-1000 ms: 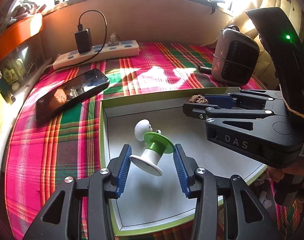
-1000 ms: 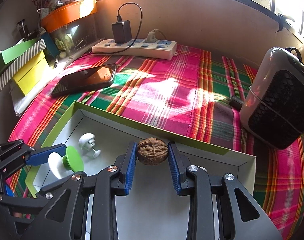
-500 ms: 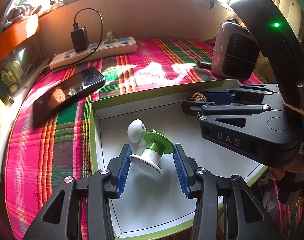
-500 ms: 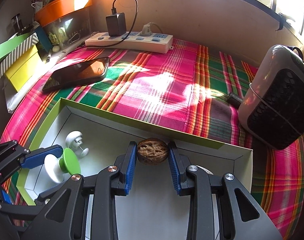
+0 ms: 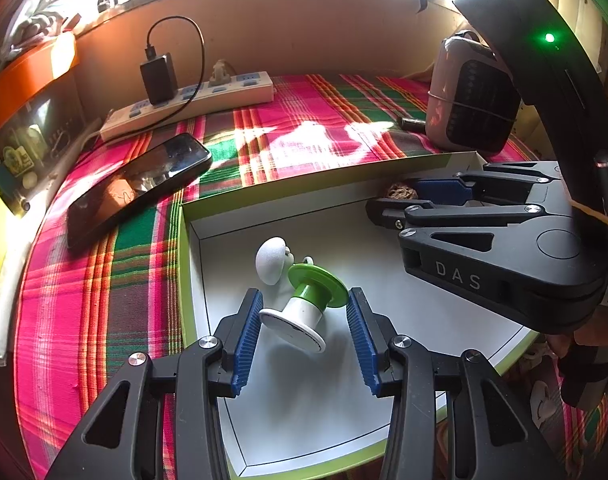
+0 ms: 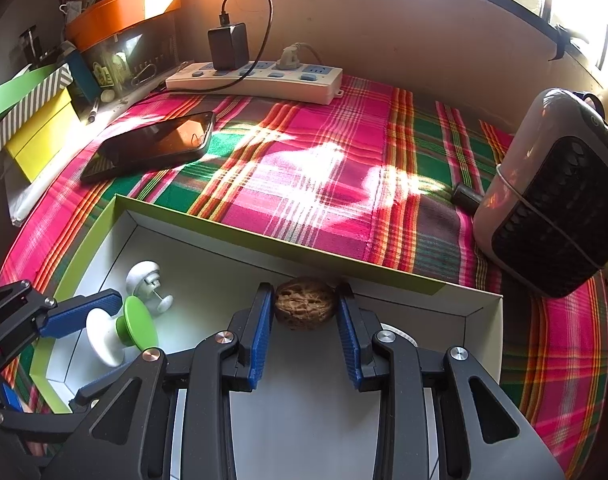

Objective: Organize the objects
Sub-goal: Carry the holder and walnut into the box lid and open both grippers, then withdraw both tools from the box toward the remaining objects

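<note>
The right gripper [image 6: 305,322], its jaws opening, straddles the walnut [image 6: 305,303] by the tray's far wall [image 6: 264,236], pads seemingly just clear.

I see a table under a bright checked cloth [image 6: 323,184] of pink, green and red. On the cloth lie a black phone [image 6: 152,146], a white power strip [image 6: 256,78] by the wall, a grey heater [image 6: 551,196] at the right and a shallow green-edged box [image 6: 224,228] near me. Yellow and striped boxes [image 6: 36,120] sit at the left edge.
</note>
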Available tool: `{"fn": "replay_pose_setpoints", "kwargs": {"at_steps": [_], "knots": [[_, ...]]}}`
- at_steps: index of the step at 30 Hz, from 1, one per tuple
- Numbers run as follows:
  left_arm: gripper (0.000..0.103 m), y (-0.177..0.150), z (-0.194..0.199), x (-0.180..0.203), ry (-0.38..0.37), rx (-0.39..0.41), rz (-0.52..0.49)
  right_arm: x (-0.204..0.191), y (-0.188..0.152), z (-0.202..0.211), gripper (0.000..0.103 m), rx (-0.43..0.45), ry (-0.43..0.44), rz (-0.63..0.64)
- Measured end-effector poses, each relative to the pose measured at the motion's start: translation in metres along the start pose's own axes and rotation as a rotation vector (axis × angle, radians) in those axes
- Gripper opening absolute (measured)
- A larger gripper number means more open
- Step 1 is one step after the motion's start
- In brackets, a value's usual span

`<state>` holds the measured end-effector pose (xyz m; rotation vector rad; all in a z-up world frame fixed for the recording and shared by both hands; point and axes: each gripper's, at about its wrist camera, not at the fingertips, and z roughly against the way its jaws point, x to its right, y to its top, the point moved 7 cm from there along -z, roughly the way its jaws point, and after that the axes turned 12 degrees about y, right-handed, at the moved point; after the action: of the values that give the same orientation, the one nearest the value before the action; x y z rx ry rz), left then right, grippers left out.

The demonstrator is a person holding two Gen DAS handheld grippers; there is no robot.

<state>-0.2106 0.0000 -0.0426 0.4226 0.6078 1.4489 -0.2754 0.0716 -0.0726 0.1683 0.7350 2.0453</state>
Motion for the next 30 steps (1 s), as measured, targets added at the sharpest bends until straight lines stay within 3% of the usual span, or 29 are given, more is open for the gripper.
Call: {"fn": "replay_pose_setpoints", "kwargs": {"at_steps": [2,9,30], "knots": [[0.042,0.0,0.0,0.0,-0.001,0.0,0.001,0.0,0.0,0.001,0.042,0.003,-0.002,-0.004],[0.042,0.001,0.0,0.0,-0.003,-0.002,0.002,0.0,0.0,0.002,0.046,0.008,-0.007,-0.011],[0.042,-0.004,0.028,-0.002,0.002,0.039,0.019,-0.004,-0.006,0.043,0.049,0.107,-0.025,-0.022]]}}
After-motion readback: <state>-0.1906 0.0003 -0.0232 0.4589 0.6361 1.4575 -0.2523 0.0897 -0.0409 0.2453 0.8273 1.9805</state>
